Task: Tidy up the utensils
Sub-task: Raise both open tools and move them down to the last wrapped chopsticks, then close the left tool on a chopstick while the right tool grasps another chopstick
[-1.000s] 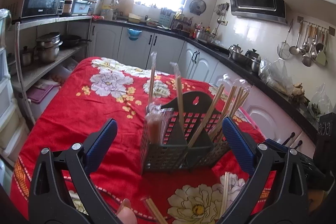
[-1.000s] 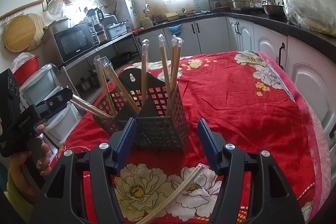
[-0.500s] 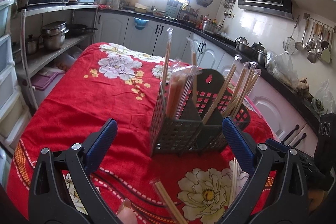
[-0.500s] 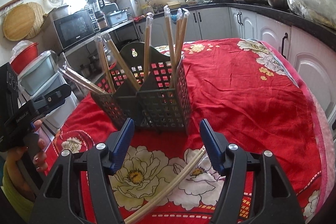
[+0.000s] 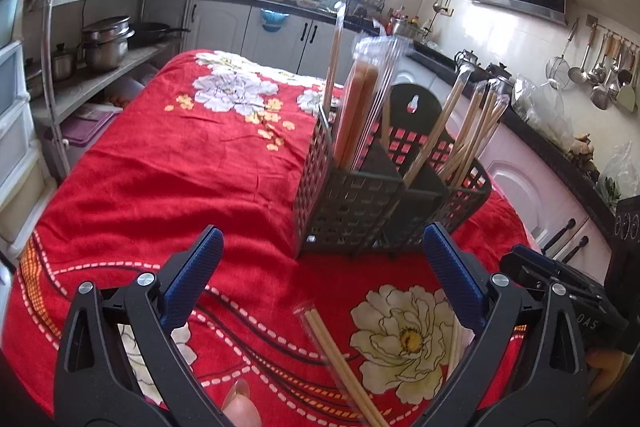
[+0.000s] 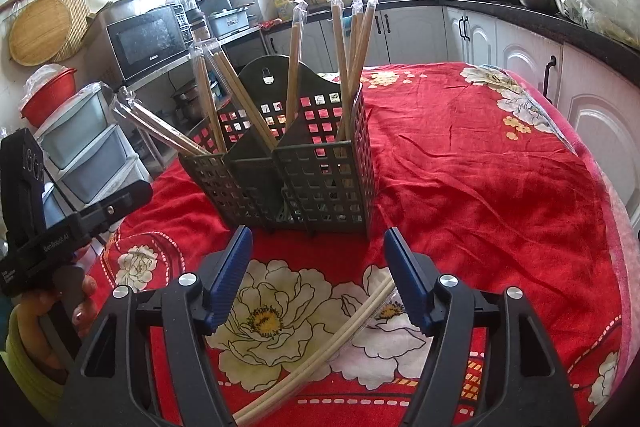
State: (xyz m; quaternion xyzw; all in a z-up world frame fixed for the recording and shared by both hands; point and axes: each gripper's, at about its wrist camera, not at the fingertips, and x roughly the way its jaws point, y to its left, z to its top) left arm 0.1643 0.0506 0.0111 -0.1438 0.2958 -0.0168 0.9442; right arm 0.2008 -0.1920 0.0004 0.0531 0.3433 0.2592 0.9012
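Note:
A dark grey perforated utensil holder [image 5: 360, 199] stands on the red flowered tablecloth and shows in the right wrist view too [image 6: 316, 171]. Several wrapped chopstick pairs stand in its compartments, one orange-brown pack [image 5: 356, 115] in the left one. My left gripper [image 5: 320, 275] is open and empty, short of the holder; a wrapped pair of chopsticks [image 5: 340, 351] lies on the cloth between its fingers. My right gripper [image 6: 318, 275] is open and empty in front of the holder, above a pale wrapped pair [image 6: 320, 347] on the cloth.
The table [image 5: 160, 167] sits in a kitchen. A shelf with pots [image 5: 104, 47] and plastic drawers stand to the left. Cabinets and a counter [image 6: 520, 39] run along the far and right sides. The other hand-held gripper body [image 6: 60, 227] shows at the left.
Both grippers have drawn back and tilted down from the holder. The loose chopstick pairs on the cloth show more fully. The orange-brown pack now stands up in the holder's left compartment.

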